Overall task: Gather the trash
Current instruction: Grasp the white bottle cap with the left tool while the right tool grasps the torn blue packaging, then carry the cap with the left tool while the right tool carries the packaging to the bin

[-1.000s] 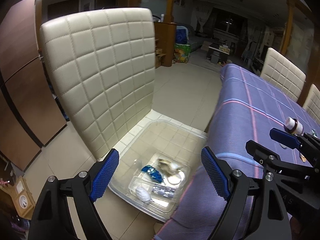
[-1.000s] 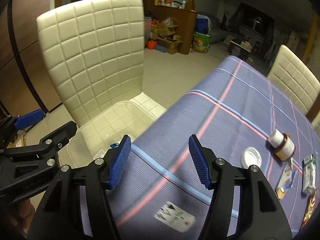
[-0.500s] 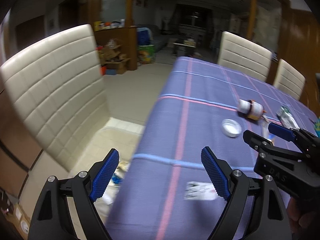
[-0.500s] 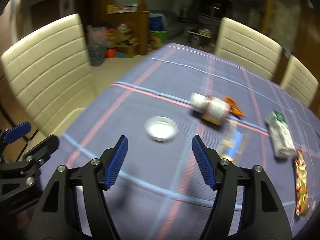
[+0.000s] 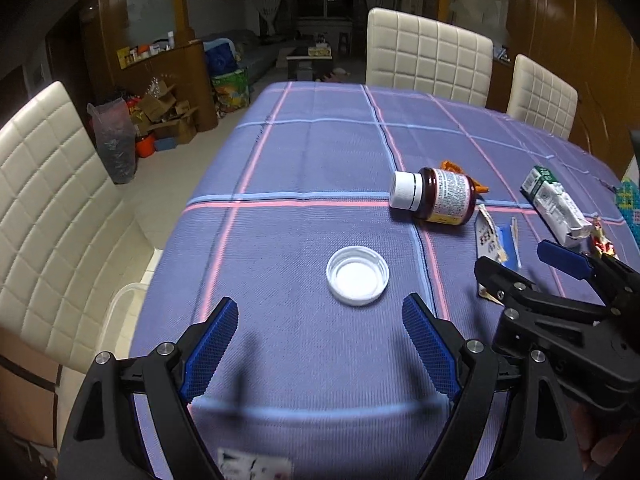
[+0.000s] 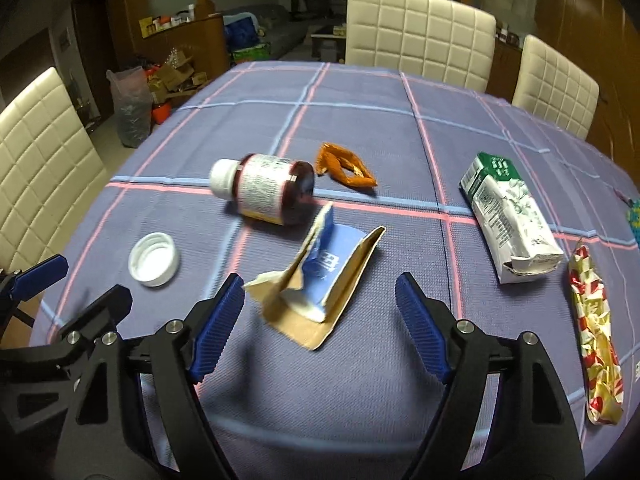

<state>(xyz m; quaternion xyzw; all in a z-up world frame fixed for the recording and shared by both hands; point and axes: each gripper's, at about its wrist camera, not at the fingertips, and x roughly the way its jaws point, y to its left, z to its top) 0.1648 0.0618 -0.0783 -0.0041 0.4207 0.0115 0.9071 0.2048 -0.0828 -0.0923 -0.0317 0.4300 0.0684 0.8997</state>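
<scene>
On the purple checked tablecloth (image 5: 312,152) lies a white lid (image 5: 357,275), just beyond my left gripper (image 5: 319,307), which is open with nothing in it. A brown pill bottle (image 6: 266,189) lies on its side behind a torn blue and brown packet (image 6: 332,268). My right gripper (image 6: 320,282) hovers at the packet's near end, its jaws opening, and the pads do not touch the packet. An orange wrapper (image 6: 346,166), a green and white carton (image 6: 510,216) and a red and gold wrapper (image 6: 596,332) lie farther right.
Cream quilted chairs stand at the left (image 5: 52,208) and at the far side (image 5: 428,52) of the table. A clear bin's rim (image 5: 120,300) shows below the table's left edge. A printed slip (image 5: 256,466) lies at the near edge. Boxes and a bag (image 5: 114,140) are on the floor.
Both views have swung from the chair and the floor bin to the tabletop trash. The right jaws have widened. The left jaws stand as before.
</scene>
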